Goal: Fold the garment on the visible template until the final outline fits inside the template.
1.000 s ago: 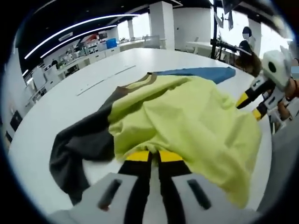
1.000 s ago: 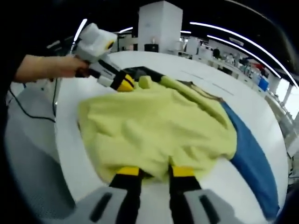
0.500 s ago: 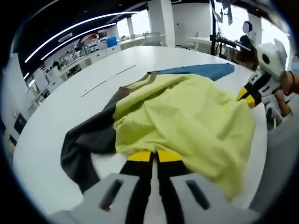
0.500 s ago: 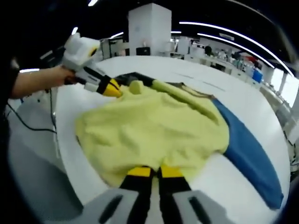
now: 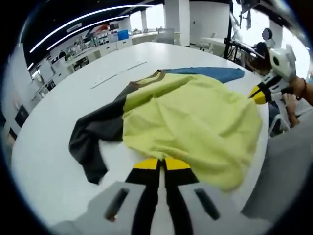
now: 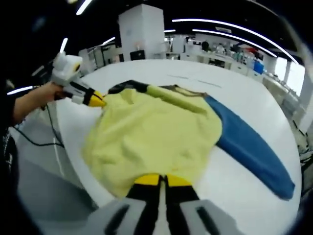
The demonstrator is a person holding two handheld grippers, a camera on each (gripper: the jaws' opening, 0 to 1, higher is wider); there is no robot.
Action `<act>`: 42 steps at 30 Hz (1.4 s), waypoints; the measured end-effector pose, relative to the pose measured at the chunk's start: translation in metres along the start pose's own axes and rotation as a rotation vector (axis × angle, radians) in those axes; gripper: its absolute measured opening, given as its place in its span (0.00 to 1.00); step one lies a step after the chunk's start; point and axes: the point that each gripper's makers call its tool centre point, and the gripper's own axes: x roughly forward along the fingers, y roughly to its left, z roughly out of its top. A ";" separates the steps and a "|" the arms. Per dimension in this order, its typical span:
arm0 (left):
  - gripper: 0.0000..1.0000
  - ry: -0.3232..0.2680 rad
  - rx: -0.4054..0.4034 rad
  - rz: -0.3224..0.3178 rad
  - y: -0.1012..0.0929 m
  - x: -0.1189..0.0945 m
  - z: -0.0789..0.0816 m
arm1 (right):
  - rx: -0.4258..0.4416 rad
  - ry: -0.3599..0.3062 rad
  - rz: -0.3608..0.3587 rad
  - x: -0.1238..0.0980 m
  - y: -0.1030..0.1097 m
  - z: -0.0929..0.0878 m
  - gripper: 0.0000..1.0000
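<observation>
Garment (image 5: 190, 117) yellow body on white table (image 5: 58, 117), hem pinched in closed jaws of both grippers

- We see the garment (image 5: 190, 117) with a plain yellow-green body, a dark grey sleeve (image 5: 93, 139), a blue sleeve (image 6: 249, 147) and a brown collar (image 5: 151, 78).
- We see a white table (image 5: 54, 122).
- We see gripper jaws black with yellow tips.

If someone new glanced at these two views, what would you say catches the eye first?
The bright yellow-green garment spread across the white table, with a dark grey sleeve trailing off one side and a blue sleeve off the other. Next, the yellow-tipped left claw and right claw, each shut on the garment's near edge.
</observation>
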 end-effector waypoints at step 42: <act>0.11 0.071 0.014 0.072 0.022 -0.020 -0.075 | 0.111 0.047 0.009 0.001 -0.013 -0.038 0.30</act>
